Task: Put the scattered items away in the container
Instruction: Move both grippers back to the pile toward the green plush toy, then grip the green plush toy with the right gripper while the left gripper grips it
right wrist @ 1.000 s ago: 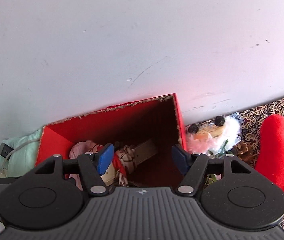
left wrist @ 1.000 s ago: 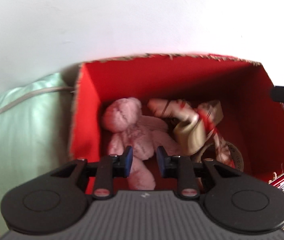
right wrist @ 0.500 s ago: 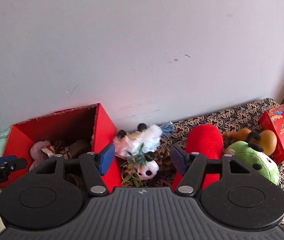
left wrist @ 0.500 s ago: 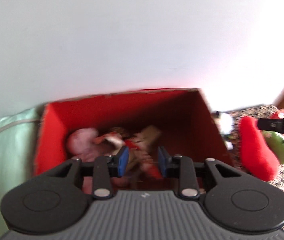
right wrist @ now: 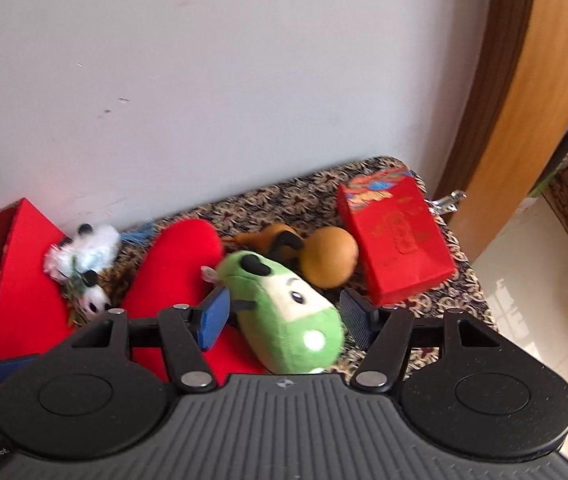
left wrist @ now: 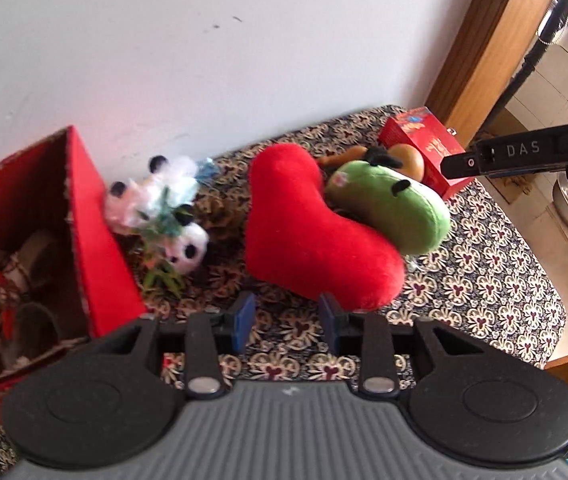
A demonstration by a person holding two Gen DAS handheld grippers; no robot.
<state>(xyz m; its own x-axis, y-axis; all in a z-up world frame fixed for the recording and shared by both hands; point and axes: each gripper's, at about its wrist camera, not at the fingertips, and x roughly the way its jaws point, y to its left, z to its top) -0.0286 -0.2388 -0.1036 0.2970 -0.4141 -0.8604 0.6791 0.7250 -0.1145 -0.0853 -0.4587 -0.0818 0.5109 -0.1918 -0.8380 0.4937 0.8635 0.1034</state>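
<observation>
my right tool (right wrist: pixel 284 316) hangs wide open astride the green plush (right wrist: pixel 284 312), which leans on the red heart cushion (left wrist: pixel 312 232) mid-table. my left tool (left wrist: pixel 284 316) gapes empty near the table's (left wrist: pixel 484 248) front edge. the red box (left wrist: pixel 88 240) stands at the left end.

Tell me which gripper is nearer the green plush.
Right. The right gripper is open with the green plush between its fingers; the left gripper is open beside the red heart pillow.
</observation>
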